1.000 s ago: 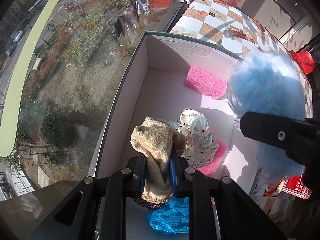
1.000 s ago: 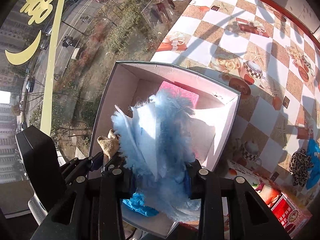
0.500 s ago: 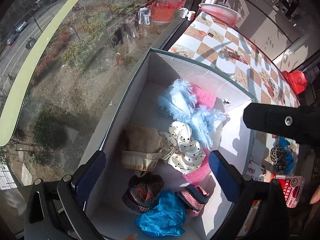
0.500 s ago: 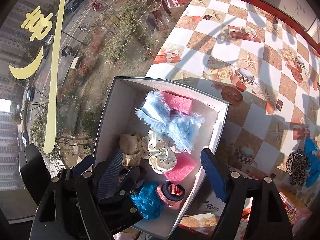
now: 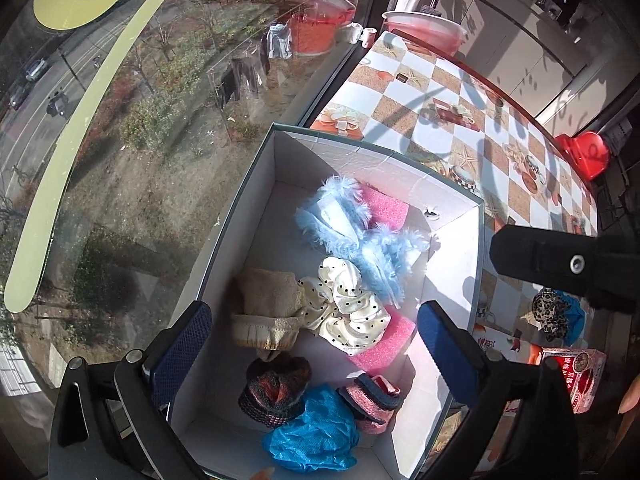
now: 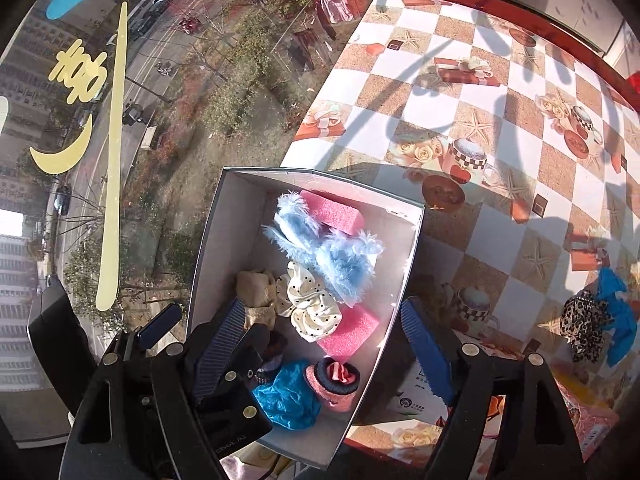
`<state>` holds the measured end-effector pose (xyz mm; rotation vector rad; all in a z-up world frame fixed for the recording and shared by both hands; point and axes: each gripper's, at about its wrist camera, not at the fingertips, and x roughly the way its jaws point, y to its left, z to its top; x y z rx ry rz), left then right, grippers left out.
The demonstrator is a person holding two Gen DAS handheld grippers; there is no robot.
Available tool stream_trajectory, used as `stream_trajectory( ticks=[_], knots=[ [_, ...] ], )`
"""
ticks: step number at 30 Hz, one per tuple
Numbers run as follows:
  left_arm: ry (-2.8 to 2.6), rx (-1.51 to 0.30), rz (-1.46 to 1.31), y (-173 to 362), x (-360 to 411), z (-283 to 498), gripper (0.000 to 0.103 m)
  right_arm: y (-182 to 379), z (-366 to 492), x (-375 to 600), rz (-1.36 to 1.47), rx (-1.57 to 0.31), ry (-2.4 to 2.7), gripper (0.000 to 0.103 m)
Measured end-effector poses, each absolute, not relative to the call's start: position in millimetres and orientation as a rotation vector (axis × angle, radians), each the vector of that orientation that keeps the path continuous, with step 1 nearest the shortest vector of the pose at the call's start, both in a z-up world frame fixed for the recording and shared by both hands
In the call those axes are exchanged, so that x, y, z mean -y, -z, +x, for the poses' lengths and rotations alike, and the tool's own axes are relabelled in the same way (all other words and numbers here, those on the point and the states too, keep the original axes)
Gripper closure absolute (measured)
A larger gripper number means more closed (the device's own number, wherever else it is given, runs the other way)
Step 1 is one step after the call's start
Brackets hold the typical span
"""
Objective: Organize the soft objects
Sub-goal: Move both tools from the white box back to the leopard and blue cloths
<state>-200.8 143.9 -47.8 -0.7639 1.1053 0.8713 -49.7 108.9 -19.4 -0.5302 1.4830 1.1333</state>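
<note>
Blue-padded left gripper (image 5: 314, 340): I am holding it over the box with its jaws standing wide, nothing between them; they have just been opening.
Right gripper (image 6: 320, 344): I am keeping its jaws spread apart, also empty and also just opened, low in the right wrist view; its black body is crossing the right edge of the left wrist view.
Box (image 5: 256, 200): white cardboard, sitting in the centre of both views, at the table edge beside the window.
Beige sock (image 5: 268, 308): lying in the box just above my left pad, touching the dotted scrunchie.
Fluffy blue piece (image 5: 360, 240): lying in the upper part of the box, partly over a pink sponge (image 5: 386, 210).
Dotted scrunchie (image 5: 344, 308): cream with black dots, lying mid-box on a second pink sponge (image 5: 384, 346).
Lower box: a dark knitted roll (image 5: 276, 388), a crumpled blue item (image 5: 316, 436) and a pink roll (image 5: 372, 396) are lying together.
Table (image 6: 500, 120): checked cloth filling the upper right; a leopard scrunchie (image 6: 584, 324) and blue cloth (image 6: 618, 312) are lying at the right edge, well apart from the box.
</note>
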Motion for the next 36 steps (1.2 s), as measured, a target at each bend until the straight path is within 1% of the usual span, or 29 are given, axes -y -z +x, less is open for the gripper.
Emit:
stream_trajectory(
  ticks=[10,15,19,24,27,31,36],
  knots=[
    [-0.783,-1.083,-0.724,23,-133,-168,0.0,5,-19,-84,-0.483,-1.482,-1.086,0.021],
    [-0.665,-1.075,-0.635,2,-117,-120,0.0,-14,19,-49,-0.414,-1.472,-1.024,0.021],
    [-0.545,-1.102,-0.58,-1,-95,-74,0.0,-27,63,-10,-0.325,-1.488,-0.962,0.021],
    [-0.368,-1.2,-0.542,17,-66,-11,0.0,-37,126,55,-0.213,-1.497,-0.828,0.021],
    [-0.266,-1.275,-0.51,36,-49,27,0.0,-33,161,99,-0.16,-1.497,-0.728,0.021],
    [-0.169,-1.363,-0.477,63,-30,72,0.0,-11,194,151,-0.091,-1.535,-0.606,0.021],
    [-0.066,-1.46,-0.499,106,-8,118,0.0,31,214,195,-0.035,-1.615,-0.511,0.021]
  ],
)
